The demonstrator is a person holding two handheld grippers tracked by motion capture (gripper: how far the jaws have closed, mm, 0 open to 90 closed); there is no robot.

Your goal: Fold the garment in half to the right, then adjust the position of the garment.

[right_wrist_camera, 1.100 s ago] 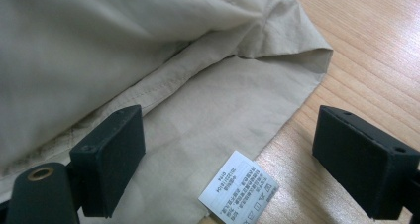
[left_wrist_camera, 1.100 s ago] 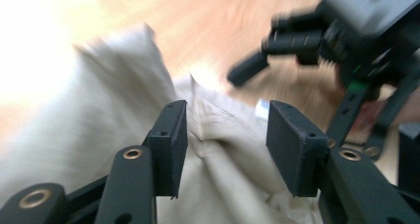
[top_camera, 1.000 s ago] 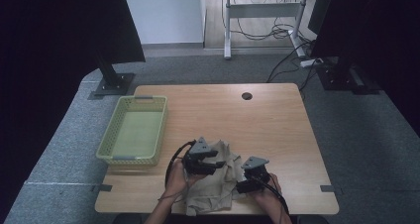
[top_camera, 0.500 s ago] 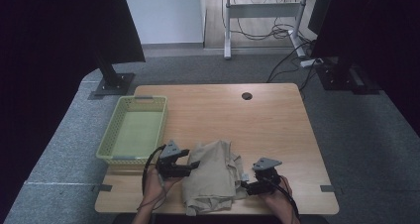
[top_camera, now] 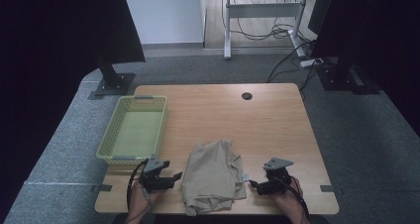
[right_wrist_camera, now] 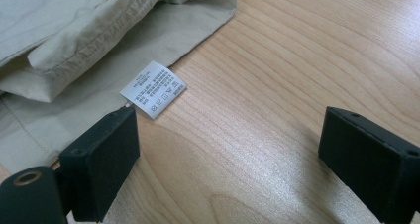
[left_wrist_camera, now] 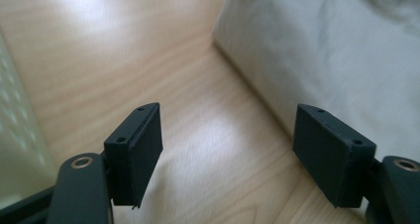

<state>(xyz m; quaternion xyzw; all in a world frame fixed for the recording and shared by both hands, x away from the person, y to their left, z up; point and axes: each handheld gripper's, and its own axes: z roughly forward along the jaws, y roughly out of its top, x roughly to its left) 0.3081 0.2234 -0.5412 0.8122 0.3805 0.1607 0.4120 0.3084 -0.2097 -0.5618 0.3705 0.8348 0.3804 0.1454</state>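
We lose both forearms off the bottom edge of the high view. The print on the care label [right_wrist_camera: 153, 89] is too small to read. The garment [left_wrist_camera: 337, 50] runs off the top and right edges in the left gripper view (blurred there), and the basket [left_wrist_camera: 15, 135] is a pale smear at left.

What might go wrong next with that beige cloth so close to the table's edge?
The folded beige garment lies at the table's near edge; a tug might slide it off. Both grippers, left and right, are open beside it, so a grab might catch only the care label or one loose layer, undoing the fold.
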